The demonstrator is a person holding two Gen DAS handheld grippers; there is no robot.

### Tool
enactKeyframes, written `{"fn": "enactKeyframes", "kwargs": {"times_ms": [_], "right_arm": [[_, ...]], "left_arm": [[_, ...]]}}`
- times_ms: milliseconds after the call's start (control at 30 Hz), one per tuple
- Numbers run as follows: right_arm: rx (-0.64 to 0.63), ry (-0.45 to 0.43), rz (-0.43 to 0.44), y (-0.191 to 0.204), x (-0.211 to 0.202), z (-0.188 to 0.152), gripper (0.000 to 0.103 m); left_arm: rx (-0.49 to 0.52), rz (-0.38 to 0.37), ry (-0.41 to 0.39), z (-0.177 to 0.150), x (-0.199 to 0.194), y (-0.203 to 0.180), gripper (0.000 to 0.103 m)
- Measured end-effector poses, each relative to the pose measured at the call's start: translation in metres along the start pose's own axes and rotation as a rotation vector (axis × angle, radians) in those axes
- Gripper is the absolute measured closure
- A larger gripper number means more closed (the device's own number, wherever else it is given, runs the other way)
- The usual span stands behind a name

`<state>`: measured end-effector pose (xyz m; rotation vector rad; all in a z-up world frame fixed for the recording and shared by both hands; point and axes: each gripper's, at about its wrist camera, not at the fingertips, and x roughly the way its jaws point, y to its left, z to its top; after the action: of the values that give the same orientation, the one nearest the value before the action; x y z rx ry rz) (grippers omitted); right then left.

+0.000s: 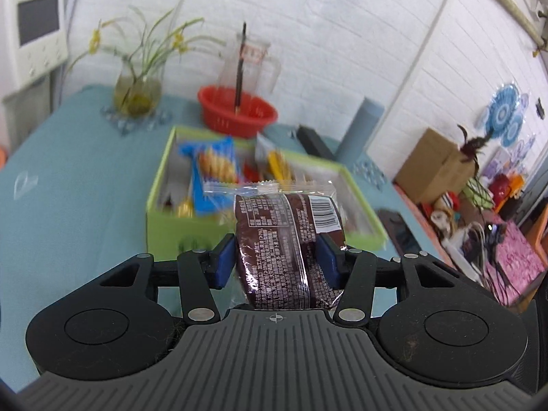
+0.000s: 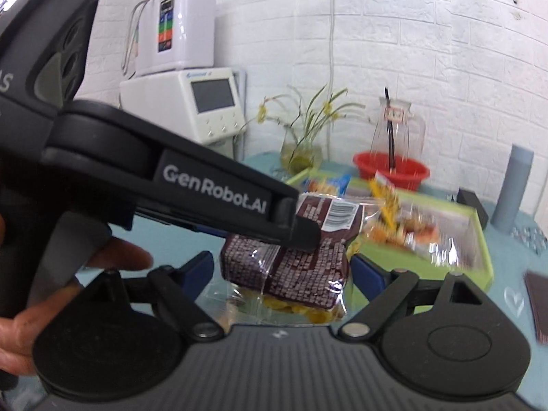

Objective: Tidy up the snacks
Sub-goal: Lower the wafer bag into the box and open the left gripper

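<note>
- Nearest the left wrist camera is the left gripper (image 1: 277, 257), its blue pads clamped on either side of a brown snack packet (image 1: 287, 239), which stands upright between the jaws, above the bench (image 1: 68, 198).
- Seen from the right wrist view, the same packet (image 2: 291, 260) hangs in front of the right gripper (image 2: 279, 270), whose jaws stand wide apart, one pad on each side of the packet and neither touching it.
- Beyond the packet sits the green box (image 1: 164, 219) on the teal bench, already holding several snacks: a blue biscuit pack (image 1: 212, 174) and a yellow wrapper (image 1: 277, 164) among them, though motion blur hides the finer detail.
- Judging by this, the step in hand is carrying one packet toward the box; the task looks partly done, since the box is part filled.
- Next, the packet needs to travel forward over the near wall of the box and come down into a free gap, likely toward the right side where the contents look lower, before the left jaws part.
- Appearance of the packet: glossy dark brown film with dense white print, a barcode label near the top right, and a clear crimped seal along the upper edge. It looks soft and crinkly, so a firm squeeze could crush what is inside.
- Something yellow shows just below the packet in the right wrist view; I cannot tell what it is.
</note>
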<state>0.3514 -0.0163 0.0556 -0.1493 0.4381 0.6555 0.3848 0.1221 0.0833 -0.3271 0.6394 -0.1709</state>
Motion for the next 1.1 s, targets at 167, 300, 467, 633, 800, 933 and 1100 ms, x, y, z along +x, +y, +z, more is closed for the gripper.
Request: {"fn": "enactKeyframes", "kwargs": {"times_ms": [167, 300, 467, 633, 800, 933, 1100], "right_arm": [[0.022, 0.004, -0.008, -0.042, 0.060, 0.044, 0.014], [0.046, 0.071, 0.001, -0.067, 0.108, 0.055, 0.014], [0.088, 0.128, 0.035, -0.075, 0.139, 0.034, 0.011], [0.068, 0.118, 0.024, -0.069, 0.131, 0.036, 0.010], [0.091, 0.020, -0.001, -0.070, 0.077, 0.037, 0.010], [0.119, -0.036, -0.031, -0.068, 0.010, 0.013, 0.010], [0.172, -0.040, -0.095, -0.059, -0.072, -0.045, 0.010]], "left_arm": [[-0.010, 0.009, 0.003, 0.068, 0.059, 0.013, 0.071], [0.012, 0.037, 0.047, 0.090, 0.107, 0.023, 0.071], [0.008, 0.022, 0.064, 0.072, 0.134, 0.044, 0.068], [0.018, -0.004, 0.025, 0.069, 0.121, 0.042, 0.059], [-0.004, -0.030, -0.095, 0.061, 0.064, 0.027, 0.035], [-0.001, -0.064, -0.117, 0.038, 0.017, 0.009, 0.029], [0.027, -0.101, -0.073, -0.016, -0.016, -0.019, 0.028]]}}
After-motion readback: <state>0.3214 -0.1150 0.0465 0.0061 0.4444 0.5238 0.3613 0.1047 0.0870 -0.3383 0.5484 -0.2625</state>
